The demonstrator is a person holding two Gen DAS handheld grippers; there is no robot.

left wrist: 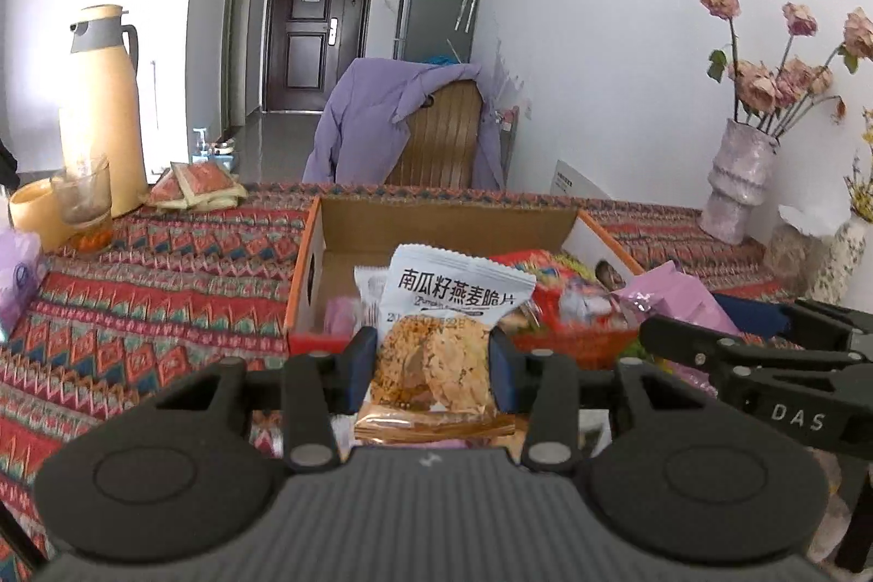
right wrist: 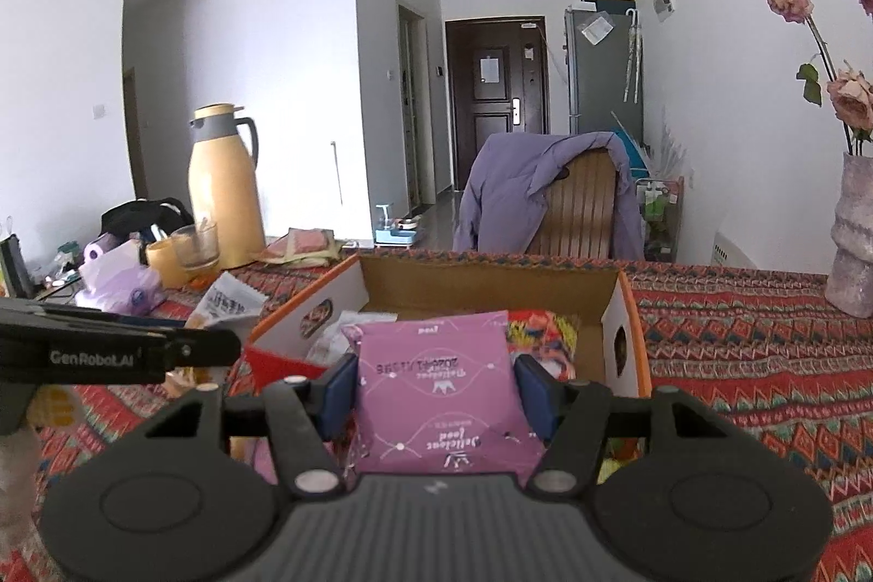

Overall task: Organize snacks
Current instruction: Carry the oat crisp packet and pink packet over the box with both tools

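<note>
My left gripper [left wrist: 434, 366] is shut on a white oat-crisp packet [left wrist: 436, 342] with a clear window showing the biscuit, held upright just in front of the cardboard box [left wrist: 447, 214]. The box is open on top with orange edges and holds several snack packets. In the right wrist view my right gripper [right wrist: 436, 391] is shut on a purple snack packet [right wrist: 436, 391], also raised in front of the same box [right wrist: 485, 279]. The purple packet [left wrist: 676, 293] and right gripper show at the right of the left view. The left gripper's arm [right wrist: 120, 353] crosses the left side of the right view.
A patterned red tablecloth [left wrist: 163, 287] covers the table. A yellow thermos [left wrist: 101, 107], a glass [left wrist: 84, 200] and a yellow cup stand at the left with flat packets [left wrist: 196, 186] behind. A vase of dried flowers [left wrist: 736, 184] stands right. A chair with a purple jacket [left wrist: 393, 118] is behind.
</note>
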